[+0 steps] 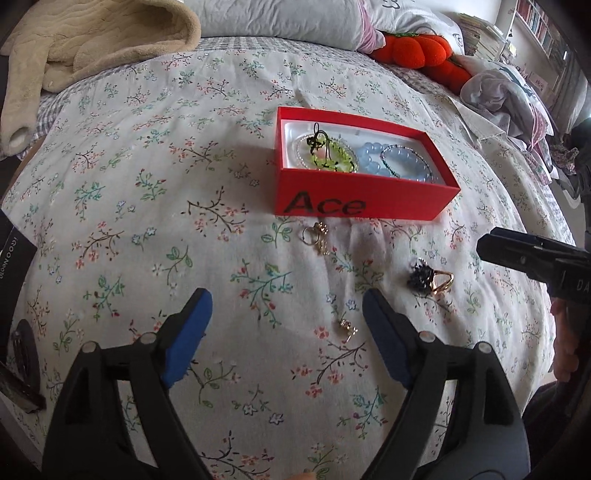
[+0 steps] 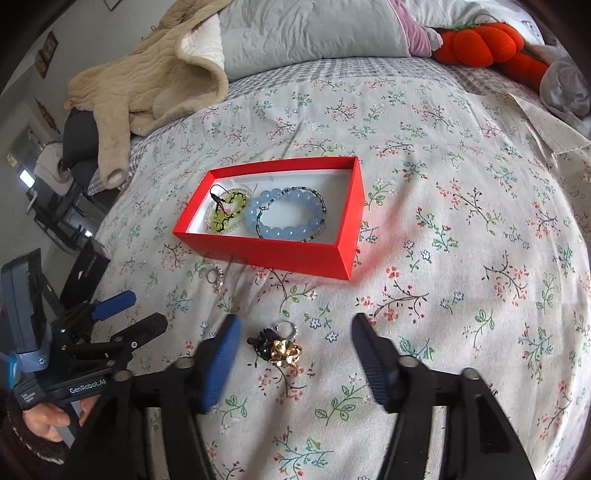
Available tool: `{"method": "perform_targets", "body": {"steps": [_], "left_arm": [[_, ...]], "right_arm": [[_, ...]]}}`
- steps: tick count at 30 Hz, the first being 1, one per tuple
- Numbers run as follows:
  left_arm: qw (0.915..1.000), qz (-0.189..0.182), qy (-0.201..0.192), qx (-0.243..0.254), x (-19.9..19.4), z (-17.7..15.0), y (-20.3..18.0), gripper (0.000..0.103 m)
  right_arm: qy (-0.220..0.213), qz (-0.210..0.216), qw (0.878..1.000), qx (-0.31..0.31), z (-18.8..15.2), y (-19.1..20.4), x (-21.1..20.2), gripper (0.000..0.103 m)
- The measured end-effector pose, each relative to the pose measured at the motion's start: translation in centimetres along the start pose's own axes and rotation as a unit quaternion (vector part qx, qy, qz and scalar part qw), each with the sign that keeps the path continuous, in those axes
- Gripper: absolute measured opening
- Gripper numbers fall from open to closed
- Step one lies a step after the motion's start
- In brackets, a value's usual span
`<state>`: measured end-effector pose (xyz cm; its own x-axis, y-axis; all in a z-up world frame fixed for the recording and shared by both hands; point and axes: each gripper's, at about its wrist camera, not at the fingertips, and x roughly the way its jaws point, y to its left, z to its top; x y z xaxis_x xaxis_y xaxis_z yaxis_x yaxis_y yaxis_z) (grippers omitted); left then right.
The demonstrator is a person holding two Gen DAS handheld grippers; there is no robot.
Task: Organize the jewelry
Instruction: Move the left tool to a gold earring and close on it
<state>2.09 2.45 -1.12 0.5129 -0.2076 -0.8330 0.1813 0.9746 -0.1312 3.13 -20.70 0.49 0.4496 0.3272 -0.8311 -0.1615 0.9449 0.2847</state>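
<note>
Straddling a gold petal-shaped ring (image 2: 285, 352), the right tool (image 2: 293, 341) gapes

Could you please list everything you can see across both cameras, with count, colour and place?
Box: one, red, open, mid-bed.
Bracelets: several, blue and green beads, inside the box.
Rings near box: small cluster, gold and silver, on the cover by the box's near side.
Ring cluster: black and gold pieces, between the right gripper's fingers.
Small earring: one, gold, by the left gripper's right finger.
Cover: one, white floral, over the bed.
Blanket: one, beige, far left.
Pillow: one, grey, far edge.
Plush: orange, far right.
Left gripper: open.
Right gripper: open.
</note>
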Motion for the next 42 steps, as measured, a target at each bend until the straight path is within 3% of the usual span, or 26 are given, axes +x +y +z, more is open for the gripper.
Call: {"method": "perform_targets", "body": {"steps": [14, 25, 30, 33, 35, 37, 42], "left_arm": [[0.9989, 0.003, 0.011, 0.045, 0.0, -3.7, 0.4, 0.084], [0.9948, -0.012, 0.037, 0.094, 1.5, -4.9, -1.5, 0.084], [0.9936, -0.055, 0.034, 0.093, 1.5, -4.3, -1.9, 0.083], [0.9916, -0.080, 0.036, 0.096, 1.6, -3.9, -2.3, 0.063], [0.9899, -0.091, 0.041, 0.101, 1.7, -3.8, -2.7, 0.042], [0.9879, -0.105, 0.052, 0.102, 1.9, -3.7, -3.0, 0.031], [0.9862, -0.104, 0.056, 0.116, 2.5, -3.5, -3.8, 0.029]], "right_arm": [[-0.008, -0.085, 0.996, -0.022, -4.7, 0.0, 1.5, 0.080], [0.014, -0.101, 0.993, -0.056, -6.4, 0.5, 3.3, 0.085], [0.022, -0.096, 0.993, -0.059, -6.3, 0.5, 3.5, 0.085], [0.027, -0.094, 0.993, -0.059, -6.1, 0.4, 3.6, 0.086], [0.027, -0.093, 0.993, -0.064, -6.2, 0.5, 3.7, 0.086], [0.028, -0.093, 0.993, -0.067, -6.1, 0.6, 3.7, 0.086], [0.028, -0.089, 0.993, -0.070, -6.0, 0.5, 3.8, 0.086]]}}
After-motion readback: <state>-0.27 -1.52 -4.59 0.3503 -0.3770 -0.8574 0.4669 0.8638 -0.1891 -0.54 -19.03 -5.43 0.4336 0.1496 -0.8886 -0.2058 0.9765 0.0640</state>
